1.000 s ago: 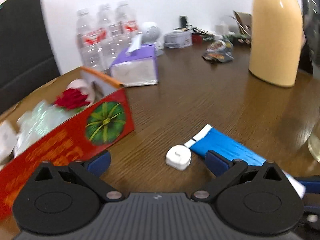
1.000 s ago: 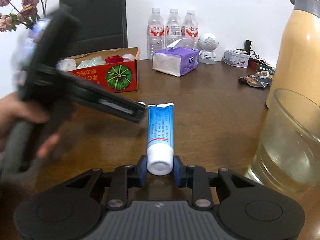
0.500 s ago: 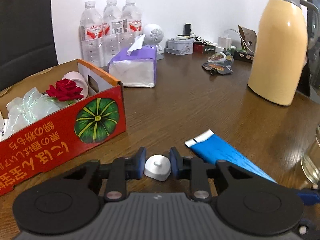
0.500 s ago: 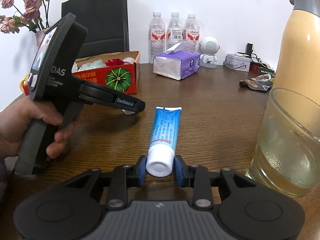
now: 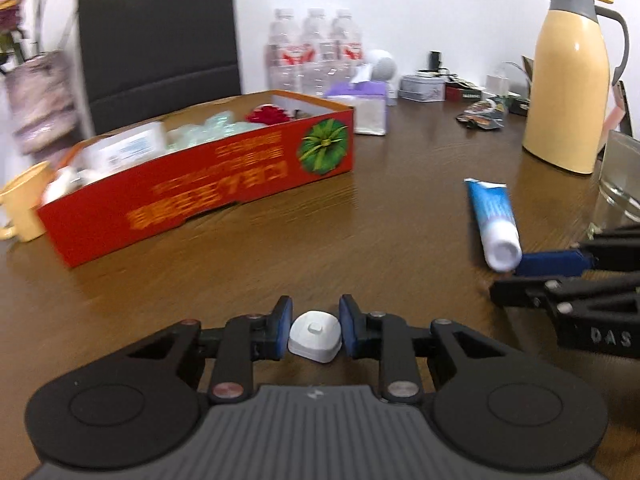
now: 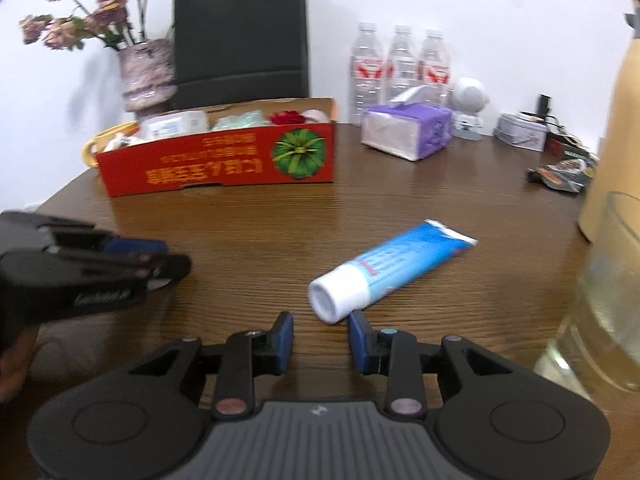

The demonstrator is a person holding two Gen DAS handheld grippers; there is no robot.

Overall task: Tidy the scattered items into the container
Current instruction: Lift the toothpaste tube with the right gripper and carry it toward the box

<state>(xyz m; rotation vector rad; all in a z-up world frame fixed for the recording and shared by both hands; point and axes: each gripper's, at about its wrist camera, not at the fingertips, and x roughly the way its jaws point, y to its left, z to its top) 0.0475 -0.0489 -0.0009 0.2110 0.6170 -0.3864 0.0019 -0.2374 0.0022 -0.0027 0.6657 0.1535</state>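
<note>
My left gripper point(image 5: 314, 330) is shut on a small white rounded plastic piece point(image 5: 315, 335), held just above the wooden table. The red cardboard box point(image 5: 208, 194) with a green pumpkin print lies ahead to the left, holding a red rose, wrapped packets and a white box. The blue toothpaste tube point(image 6: 394, 266) lies on the table, its white cap touching my right gripper's right fingertip point(image 6: 358, 326). My right gripper point(image 6: 320, 330) is open and empty. The tube also shows in the left wrist view point(image 5: 493, 221).
A glass of water point(image 6: 604, 304) stands close on the right beside a yellow thermos point(image 5: 568, 76). A purple tissue pack point(image 6: 408, 130), water bottles point(image 6: 400, 68), a flower vase point(image 6: 146, 72), a black bag and small clutter line the back. A yellow mug point(image 5: 20, 204) stands left of the box.
My left gripper has lifted and pulled back with the white piece, turning toward the box. My right gripper has opened and let go of the toothpaste tube, which now lies slanted to the right.
</note>
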